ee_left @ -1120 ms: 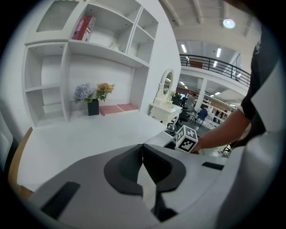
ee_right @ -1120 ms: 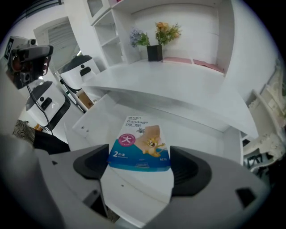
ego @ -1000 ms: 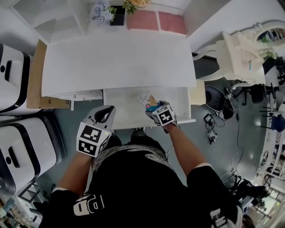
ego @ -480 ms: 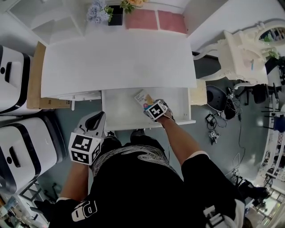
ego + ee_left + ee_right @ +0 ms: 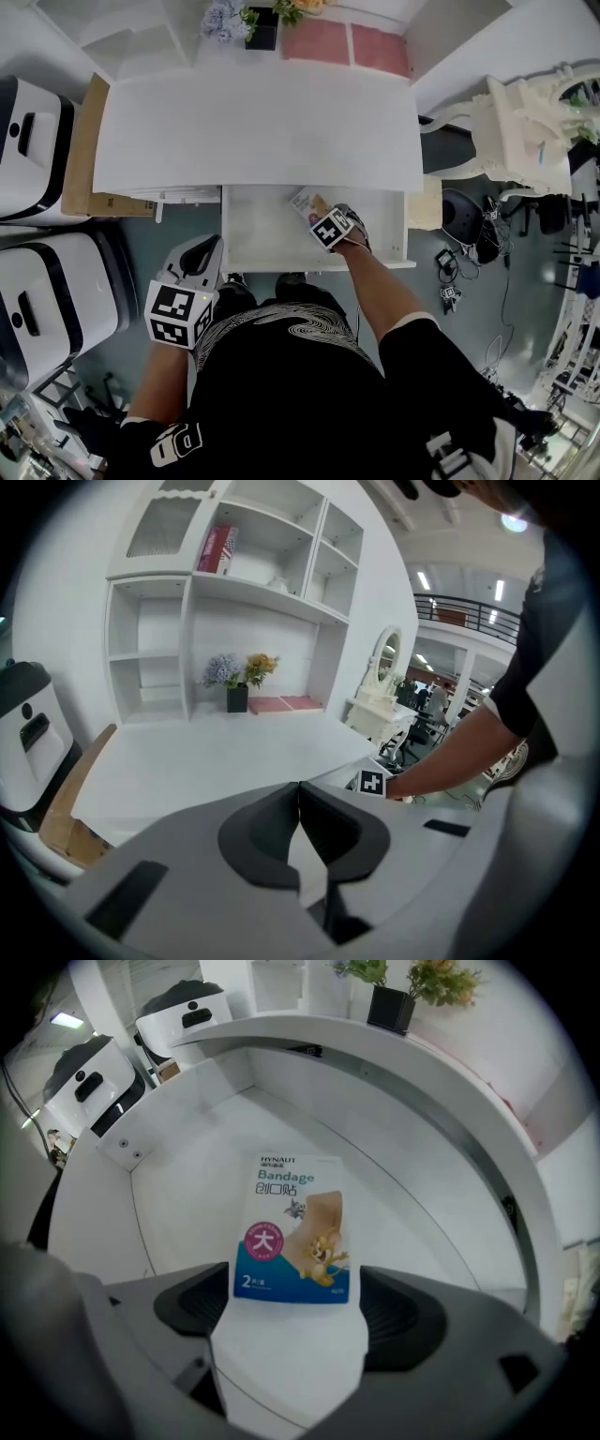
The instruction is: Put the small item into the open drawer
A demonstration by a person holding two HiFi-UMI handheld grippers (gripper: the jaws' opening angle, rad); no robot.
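Note:
The white drawer stands pulled out under the desk's front edge. A small bandage pack, white and blue with a cartoon print, is low inside it at the middle right. My right gripper reaches into the drawer. In the right gripper view the pack sits with its near end between the jaws of my right gripper, over the drawer floor. My left gripper hangs left of the drawer's front, outside it. Its jaws meet with nothing between them.
The white desk top is bare; a vase of flowers and pink pads stand at its back. White machines and a cardboard sheet are at left. An ornate white dresser and floor cables are at right.
My right gripper has gone forward and down into the drawer with the pack. My left gripper has drawn back and left, away from the drawer front.

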